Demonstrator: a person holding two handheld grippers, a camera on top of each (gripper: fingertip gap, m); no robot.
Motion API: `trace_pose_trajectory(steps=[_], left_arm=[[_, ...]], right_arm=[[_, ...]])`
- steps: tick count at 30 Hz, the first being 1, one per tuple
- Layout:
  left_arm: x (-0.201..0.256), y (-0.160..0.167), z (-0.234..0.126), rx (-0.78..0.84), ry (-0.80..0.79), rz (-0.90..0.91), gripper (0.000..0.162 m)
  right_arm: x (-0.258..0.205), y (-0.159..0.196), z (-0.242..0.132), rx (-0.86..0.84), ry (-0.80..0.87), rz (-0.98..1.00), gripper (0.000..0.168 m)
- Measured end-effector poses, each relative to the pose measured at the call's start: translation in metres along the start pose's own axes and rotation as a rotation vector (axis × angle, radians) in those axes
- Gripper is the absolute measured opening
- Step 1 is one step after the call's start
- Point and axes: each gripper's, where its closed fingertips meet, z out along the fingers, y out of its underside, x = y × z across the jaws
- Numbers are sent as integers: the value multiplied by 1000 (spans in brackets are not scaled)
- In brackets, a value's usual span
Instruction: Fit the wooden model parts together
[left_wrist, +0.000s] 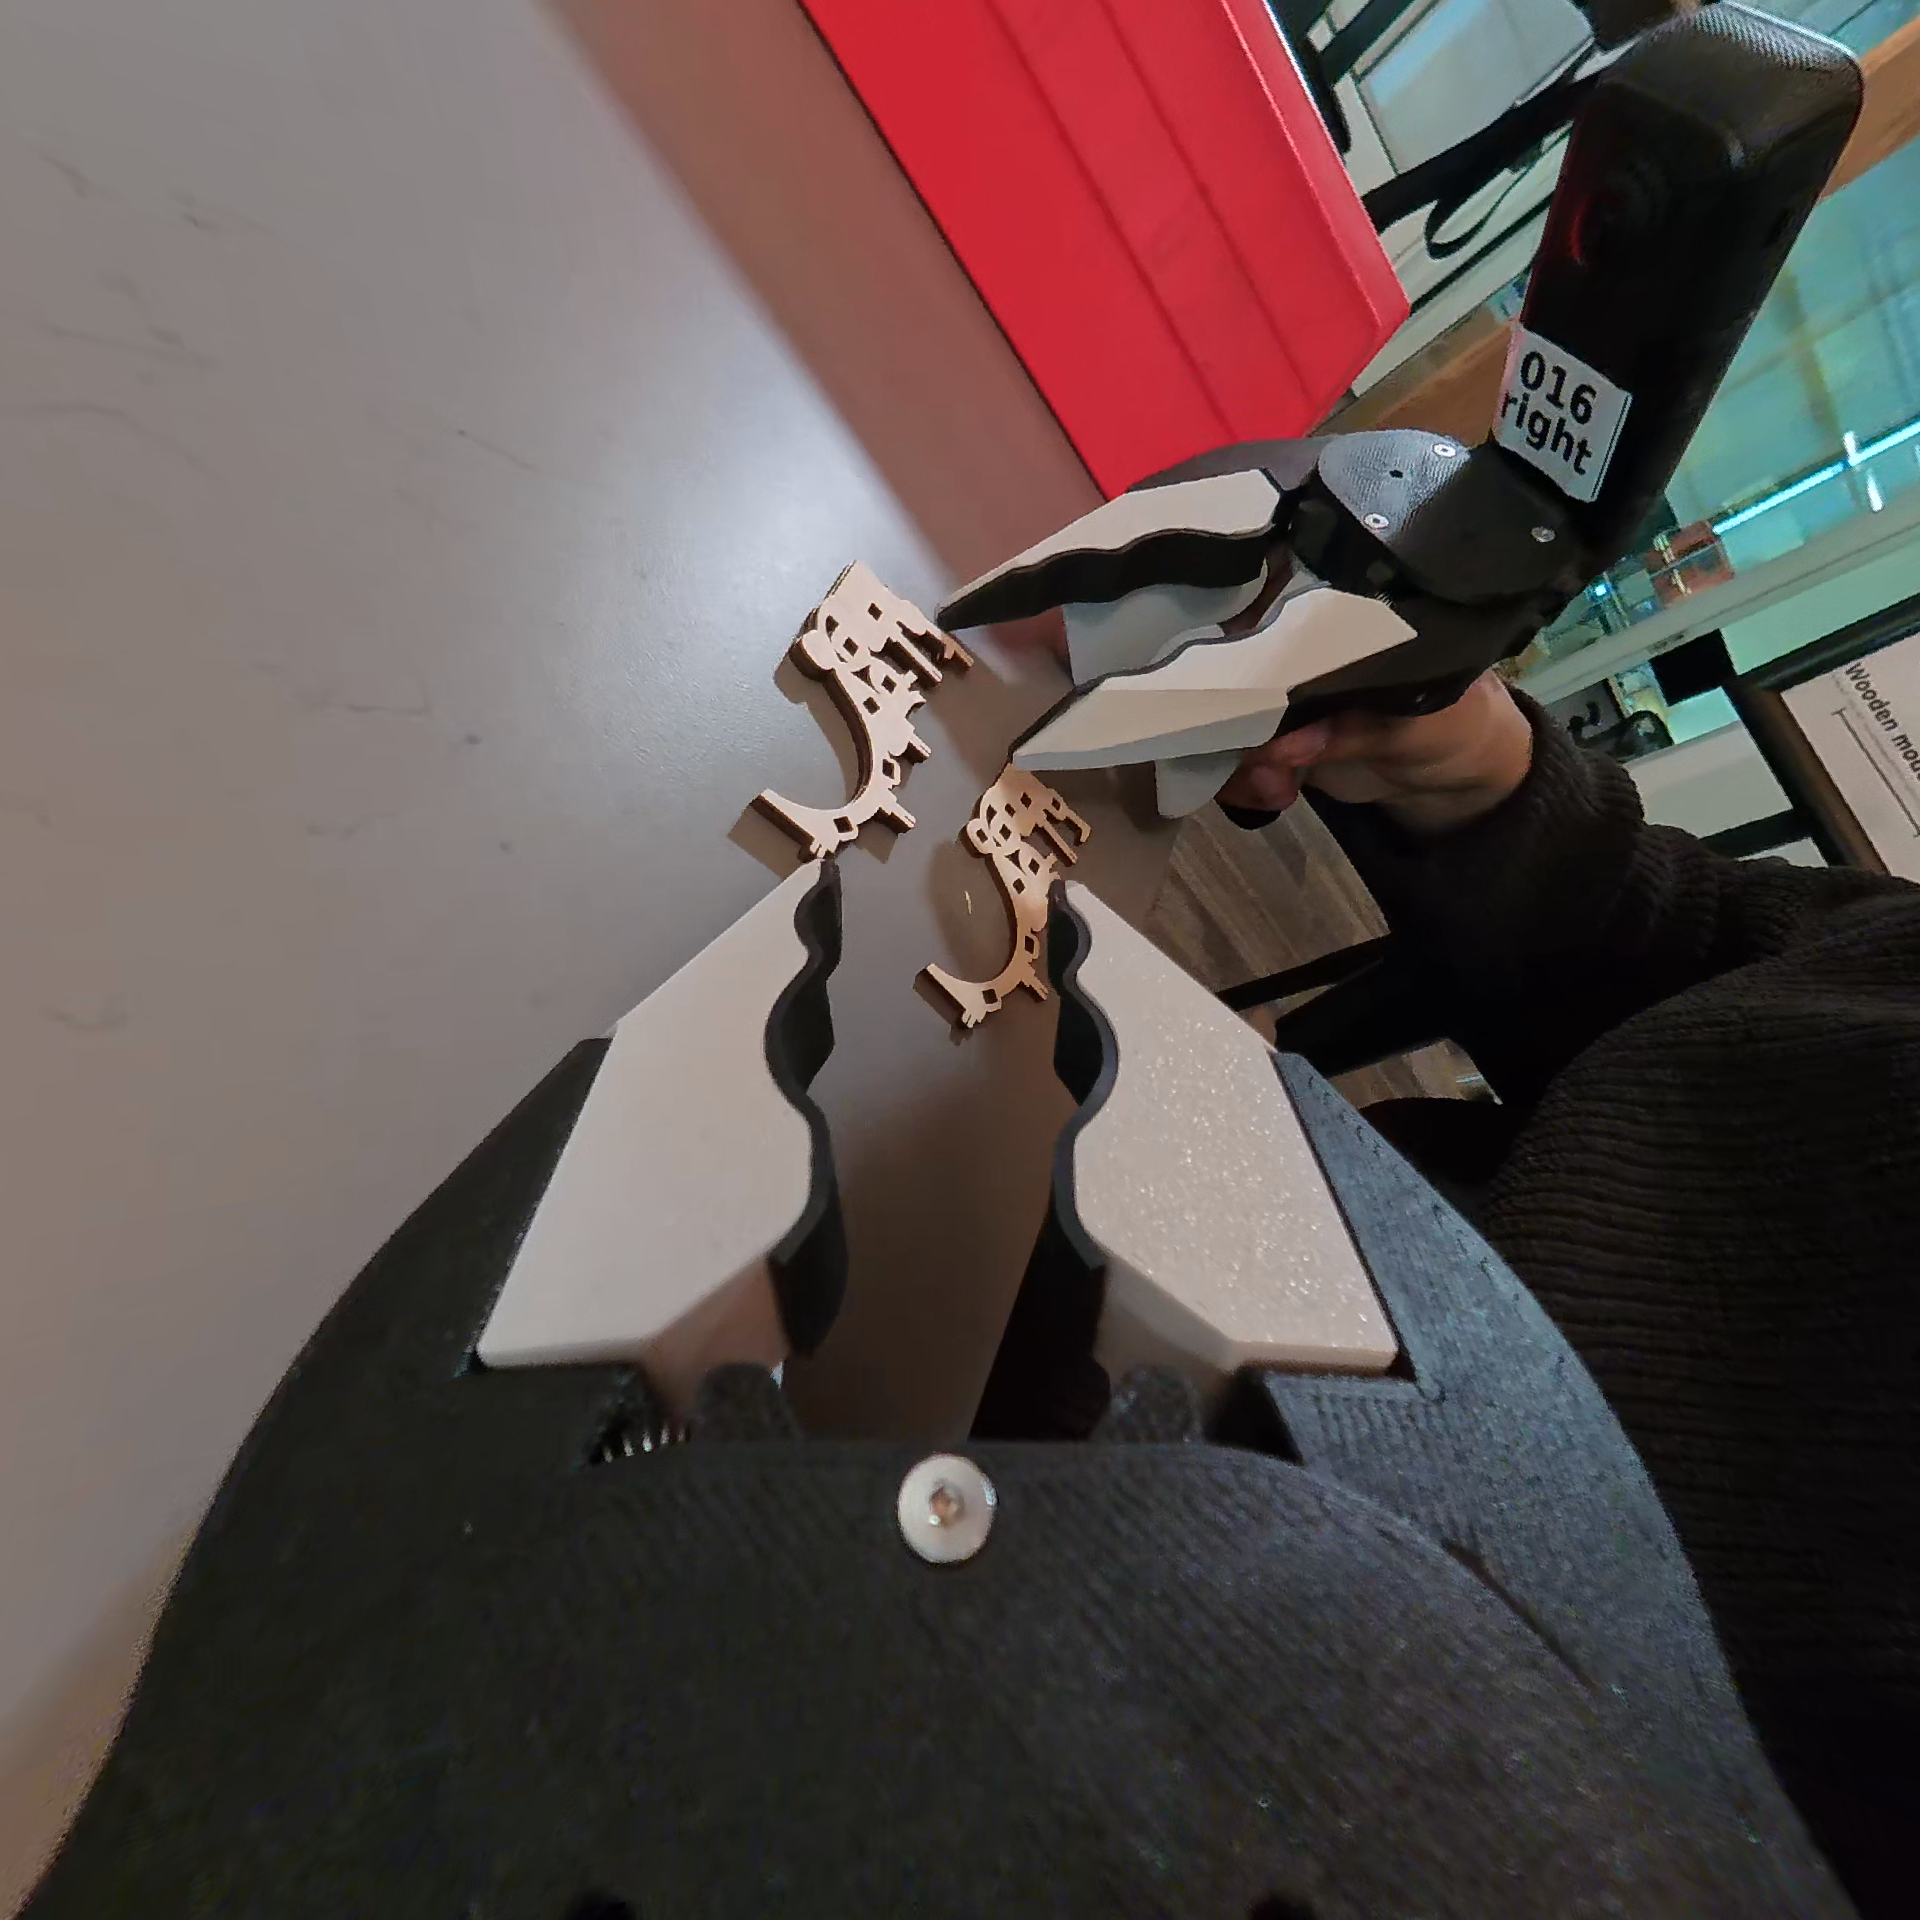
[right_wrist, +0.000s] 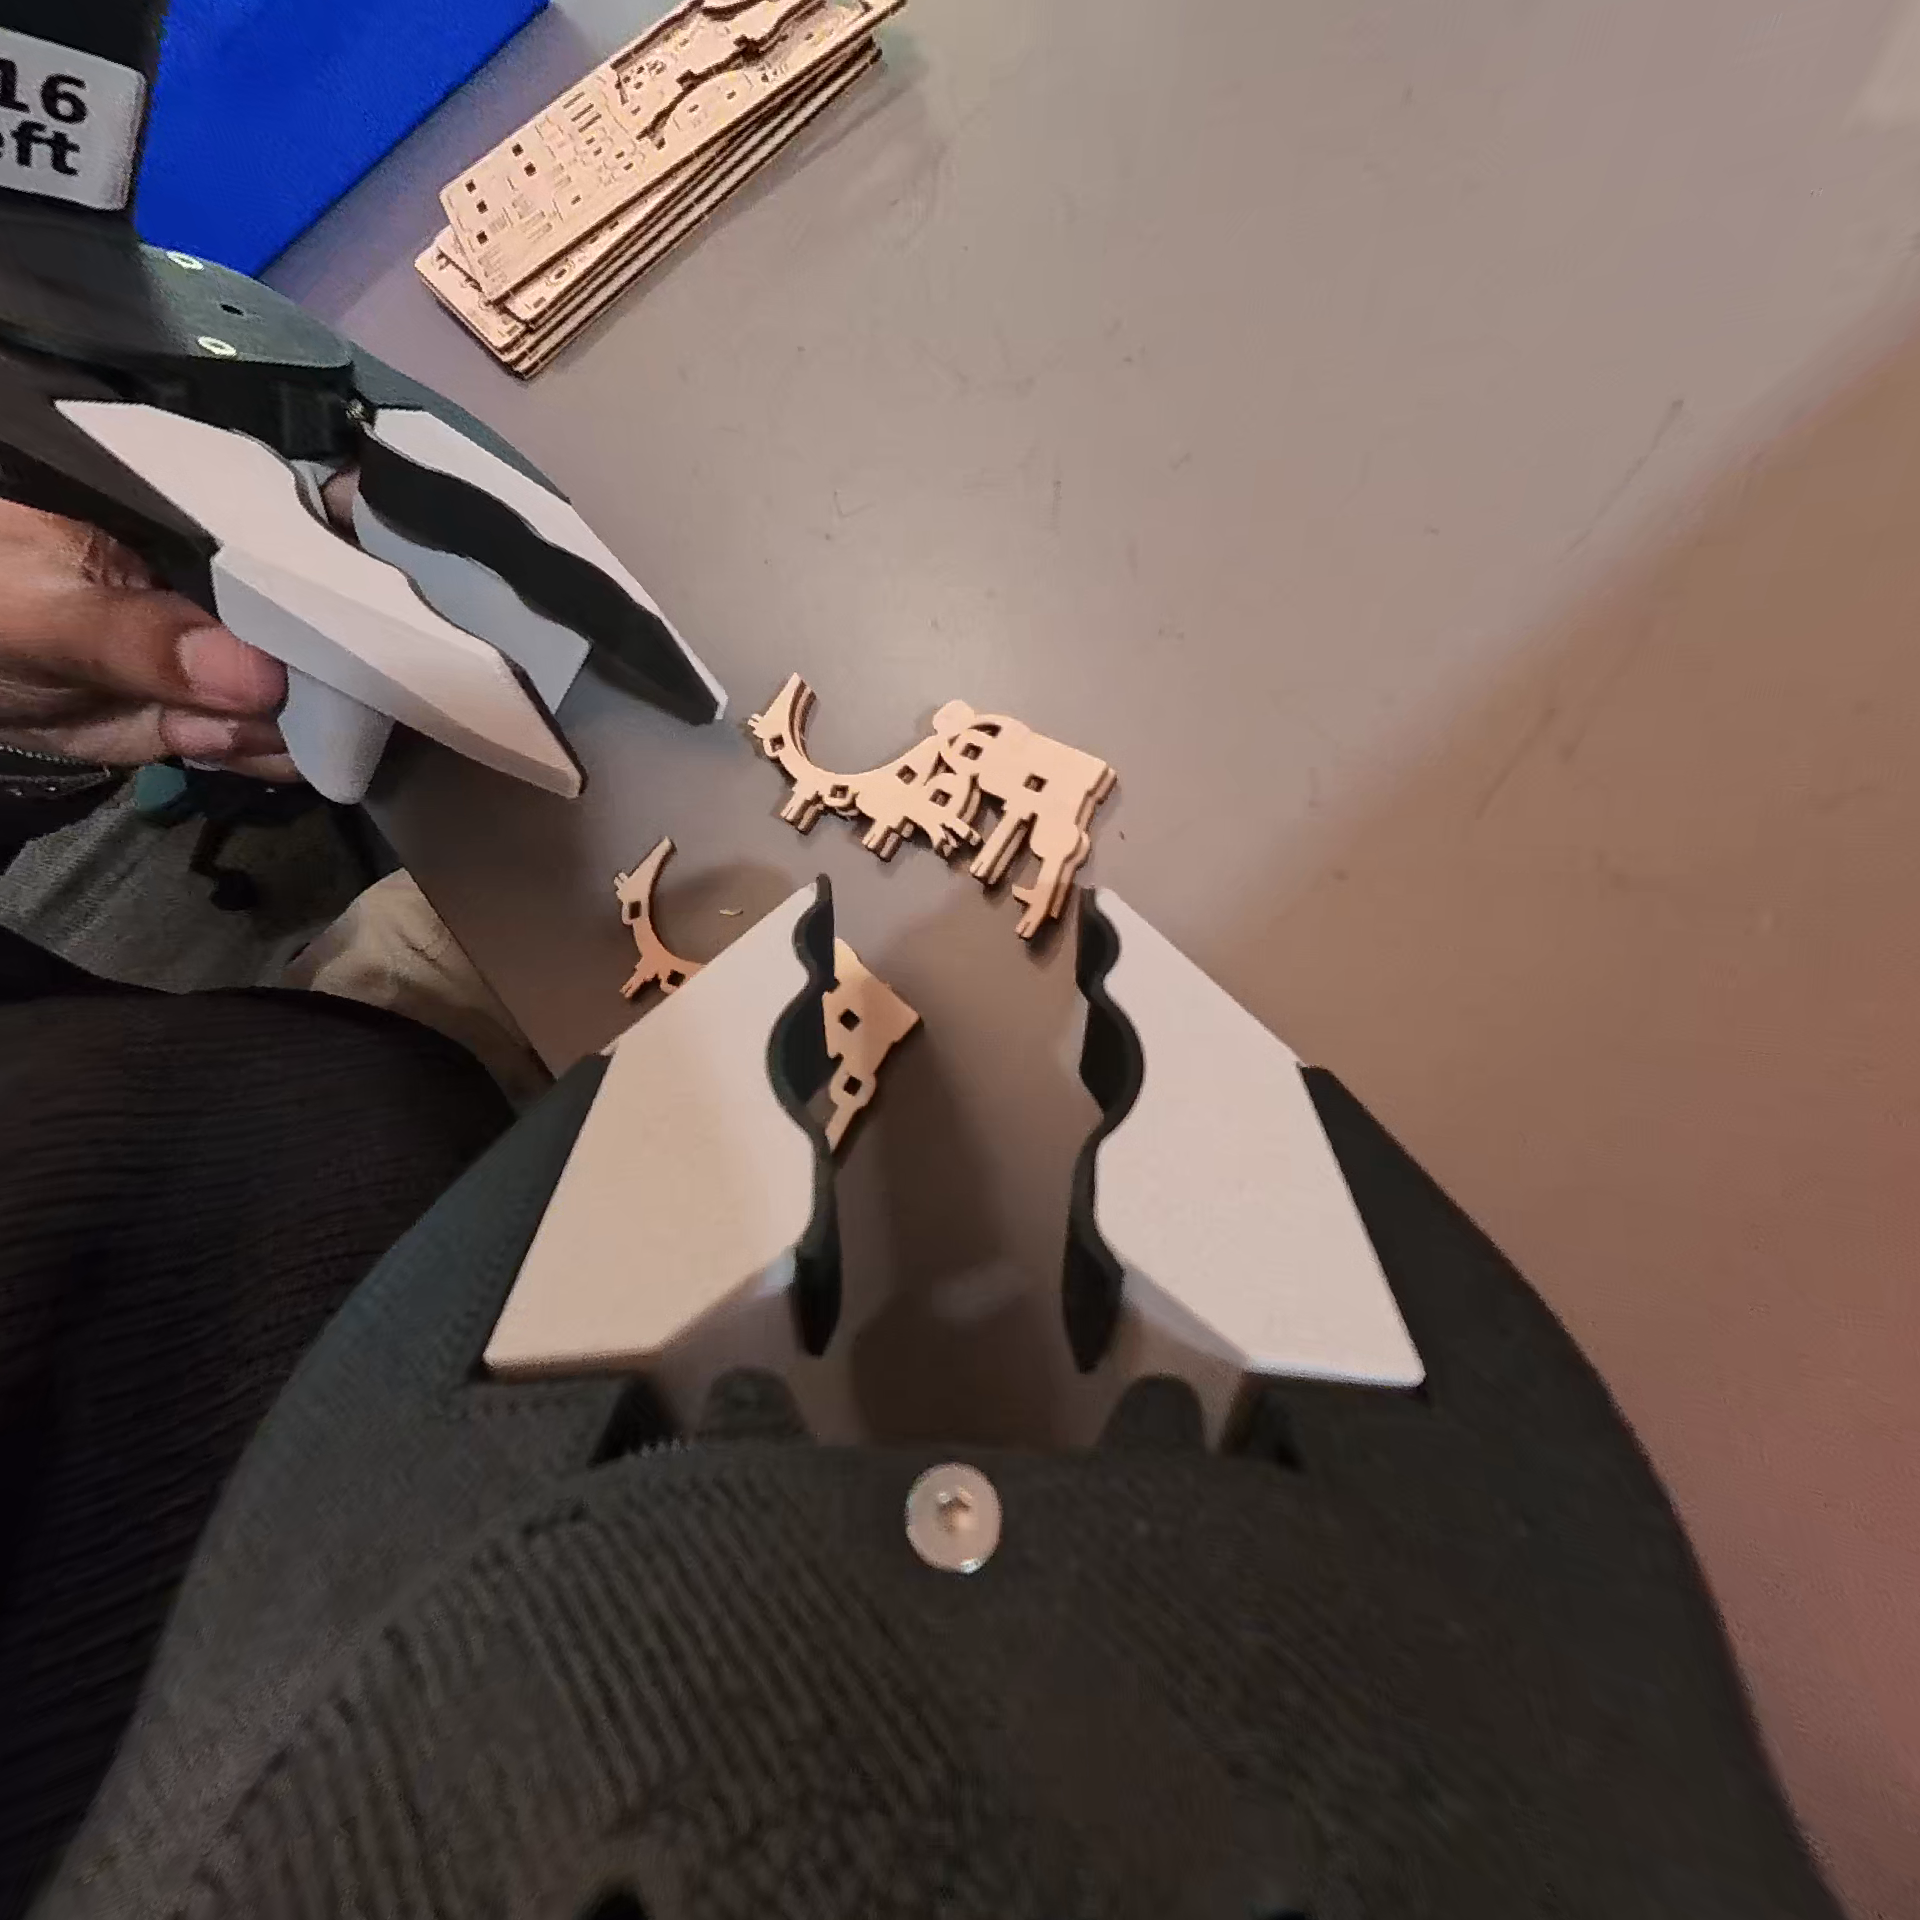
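Grey table (right_wrist: 1351, 468) w/ flat wooden model parts. Nearest, a single curved wooden piece (left_wrist: 1013, 914) lies by the table's near edge, just beside the left gripper (left_wrist: 940, 883) – fingers parted, nothing held. Just beyond it, a stacked wooden assembly (right_wrist: 956, 805) lies flat between both grippers. Right gripper (right_wrist: 951, 899) – also released, empty. Far left, a pile of cut-out wooden sheets (right_wrist: 644, 177).
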Motion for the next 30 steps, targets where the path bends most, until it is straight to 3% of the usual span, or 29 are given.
trace_pose_trajectory(steps=[15,30], left_arm=[[0,-3,-1,7,37,-44,40],[-3,-10,-2,44,15,-40,44]], right_arm=[[-15,-1,0,15,-117,75,44],[-8,-2,1,23,-67,6,45]])
